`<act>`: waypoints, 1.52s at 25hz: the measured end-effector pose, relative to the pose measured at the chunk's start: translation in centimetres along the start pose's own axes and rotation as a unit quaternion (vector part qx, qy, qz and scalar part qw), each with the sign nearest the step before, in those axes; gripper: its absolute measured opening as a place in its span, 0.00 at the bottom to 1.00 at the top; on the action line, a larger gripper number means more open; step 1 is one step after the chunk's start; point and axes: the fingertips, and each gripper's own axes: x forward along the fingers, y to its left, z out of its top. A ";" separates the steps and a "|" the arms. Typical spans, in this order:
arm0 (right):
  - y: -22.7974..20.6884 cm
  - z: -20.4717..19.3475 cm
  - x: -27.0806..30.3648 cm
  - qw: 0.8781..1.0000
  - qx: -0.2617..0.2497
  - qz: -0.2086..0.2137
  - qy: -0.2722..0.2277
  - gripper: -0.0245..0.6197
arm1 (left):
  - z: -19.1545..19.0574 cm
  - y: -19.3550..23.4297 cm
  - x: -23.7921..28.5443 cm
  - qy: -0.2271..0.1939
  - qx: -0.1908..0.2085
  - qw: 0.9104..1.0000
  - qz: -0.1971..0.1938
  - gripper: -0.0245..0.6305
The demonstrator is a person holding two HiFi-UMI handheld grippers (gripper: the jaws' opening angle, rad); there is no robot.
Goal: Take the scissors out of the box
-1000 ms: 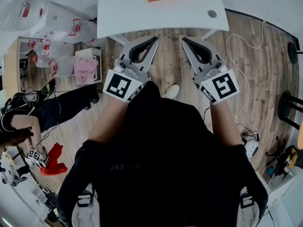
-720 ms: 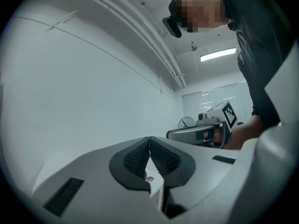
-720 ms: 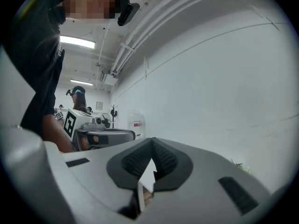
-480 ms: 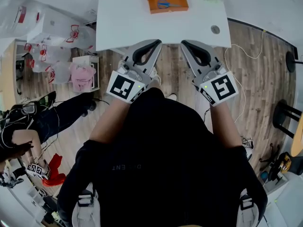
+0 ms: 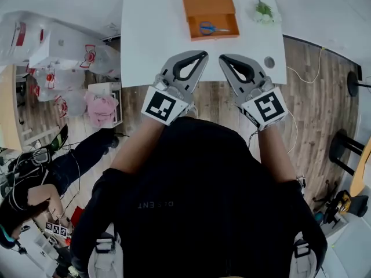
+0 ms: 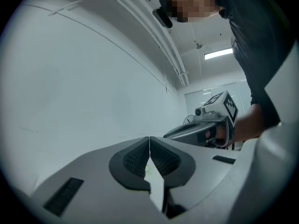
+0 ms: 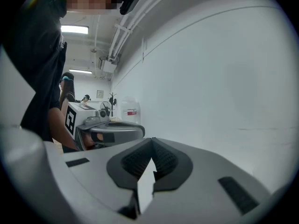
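Observation:
An open orange box [image 5: 211, 14] lies on the white table [image 5: 156, 33], and blue-handled scissors [image 5: 210, 29] rest inside its near part. My left gripper [image 5: 204, 55] hovers over the table's near edge, short of the box, jaws shut and empty. To its right my right gripper [image 5: 221, 58] is held side by side with it, also shut with nothing in it. In the left gripper view the pads [image 6: 140, 158] meet tip to tip, and in the right gripper view the pads [image 7: 163, 160] touch as well. Both views face a blank white wall.
A small green plant sprig [image 5: 264, 9] lies on the table right of the box, and a round cable hole [image 5: 269, 61] is near the right front corner. Plastic bags [image 5: 64, 45] and a pink item [image 5: 101, 108] sit on the wooden floor at left. Another person [image 5: 35, 172] sits at lower left.
Both grippers have come forward together from over the wooden floor to the table's near edge. The box and scissors now show fully, closer to the grippers.

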 end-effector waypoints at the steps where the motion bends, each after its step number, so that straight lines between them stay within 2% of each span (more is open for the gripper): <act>1: -0.4 -0.1 1.0 1.000 0.000 0.000 0.003 0.05 | -0.3 0.9 0.4 0.001 -0.004 1.000 -0.002 0.07; 6: -2.6 -0.8 4.7 1.000 0.005 -0.007 0.019 0.05 | -1.4 4.2 2.0 0.001 -0.027 1.000 -0.013 0.07; 11: -5.1 -1.9 6.4 0.999 0.011 -0.001 0.033 0.05 | -1.9 5.7 4.0 -0.009 -0.037 0.999 -0.020 0.07; 16: -8.3 -3.7 8.2 0.998 0.027 0.012 0.052 0.05 | -3.4 8.0 5.7 -0.004 -0.038 0.999 0.006 0.07; 19: -10.0 -5.4 9.0 0.996 0.018 0.032 0.075 0.05 | -4.0 8.9 6.8 -0.003 -0.033 0.999 0.027 0.07; 23: -12.4 -8.1 10.2 0.992 -0.001 0.060 0.113 0.05 | -4.8 9.7 8.1 -0.011 -0.049 0.998 0.046 0.07; 30: -15.4 -13.2 13.3 0.978 -0.023 0.109 0.178 0.06 | -7.1 12.0 9.6 -0.004 -0.051 0.994 0.096 0.07; 38: -16.2 -20.0 15.7 0.945 -0.087 0.168 0.266 0.08 | -9.5 12.6 10.5 0.018 -0.043 0.990 0.135 0.07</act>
